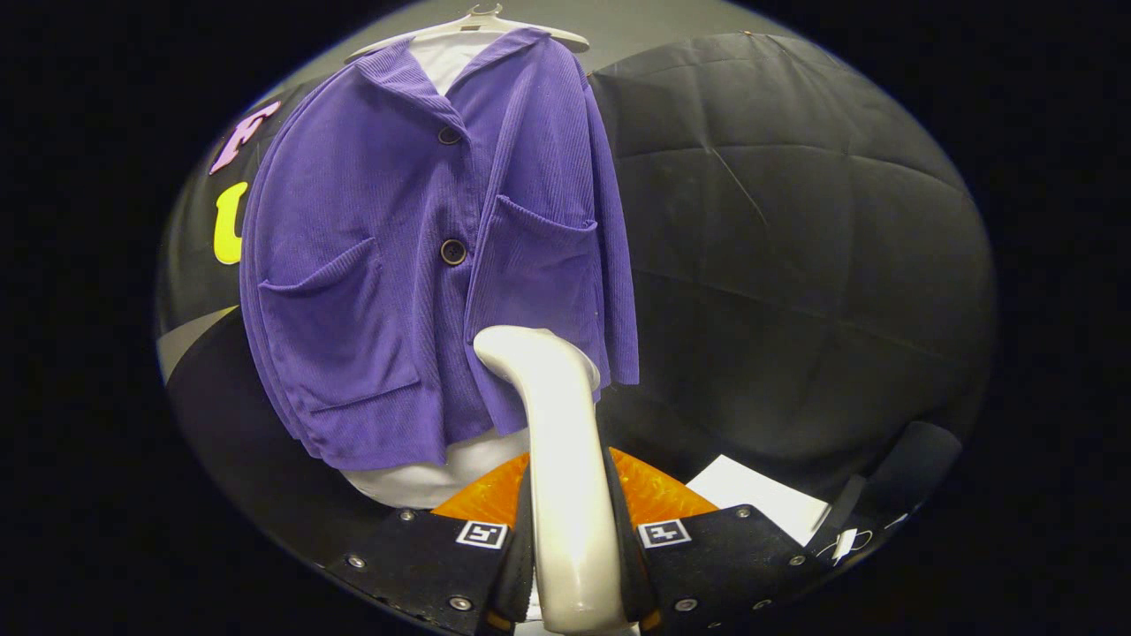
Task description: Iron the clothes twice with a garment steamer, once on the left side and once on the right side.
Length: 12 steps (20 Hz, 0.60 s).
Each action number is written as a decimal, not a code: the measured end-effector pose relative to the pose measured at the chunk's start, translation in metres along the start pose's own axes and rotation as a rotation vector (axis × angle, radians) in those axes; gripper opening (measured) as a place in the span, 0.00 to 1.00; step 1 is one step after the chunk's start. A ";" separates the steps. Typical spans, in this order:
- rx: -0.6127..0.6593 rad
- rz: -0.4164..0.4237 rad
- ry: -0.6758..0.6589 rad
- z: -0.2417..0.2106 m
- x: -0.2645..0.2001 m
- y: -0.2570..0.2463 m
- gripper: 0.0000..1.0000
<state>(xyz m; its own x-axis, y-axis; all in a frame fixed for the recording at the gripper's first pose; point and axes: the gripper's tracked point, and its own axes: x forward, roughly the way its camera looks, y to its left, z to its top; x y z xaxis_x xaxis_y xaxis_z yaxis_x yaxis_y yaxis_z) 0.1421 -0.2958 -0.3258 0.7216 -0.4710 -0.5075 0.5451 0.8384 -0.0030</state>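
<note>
The gripper (574,565) is nearest, its two fingers pinching the pale handle of the garment steamer (557,424) from either side; the grip looks firm, both pads flat against the handle. The steamer rises between the fingers and its curved head sits close to the lower hem of the purple jacket (424,265); whether it touches the cloth I cannot tell. The head lies below the pocket on the jacket's right-hand panel as I face it. The jacket hangs buttoned over a white shirt (424,477) on a pale hanger (477,22), in front of the black booth wall. An orange surface (663,495) shows just behind the fingers, with a white sheet (760,499) beside it.

Judgement: a pass along one side appears to be in hand or about to start. Risks: the smooth, rounded handle could twist or slide in the pinch if the head drags on the ribbed fabric. The freely hanging jacket could swing or rotate on its hanger under pressure, leaving a side unevenly covered. The pocket edge may catch the head.
</note>
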 end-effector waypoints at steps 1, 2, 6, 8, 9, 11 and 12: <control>0.016 0.005 0.006 -0.006 -0.004 0.001 0.39; 0.020 0.011 0.013 -0.010 -0.007 0.003 0.39; -0.014 0.050 -0.002 -0.007 -0.038 0.009 0.39; -0.025 0.086 -0.040 0.005 -0.060 0.012 0.39; -0.025 0.110 -0.068 0.014 -0.070 0.016 0.39; -0.022 0.166 -0.121 0.036 -0.094 0.025 0.40; -0.024 0.191 -0.147 0.047 -0.107 0.029 0.40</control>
<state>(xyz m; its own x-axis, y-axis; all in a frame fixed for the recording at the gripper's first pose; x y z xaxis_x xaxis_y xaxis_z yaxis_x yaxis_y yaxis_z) 0.1010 -0.2345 -0.2311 0.8659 -0.3368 -0.3698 0.3837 0.9215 0.0593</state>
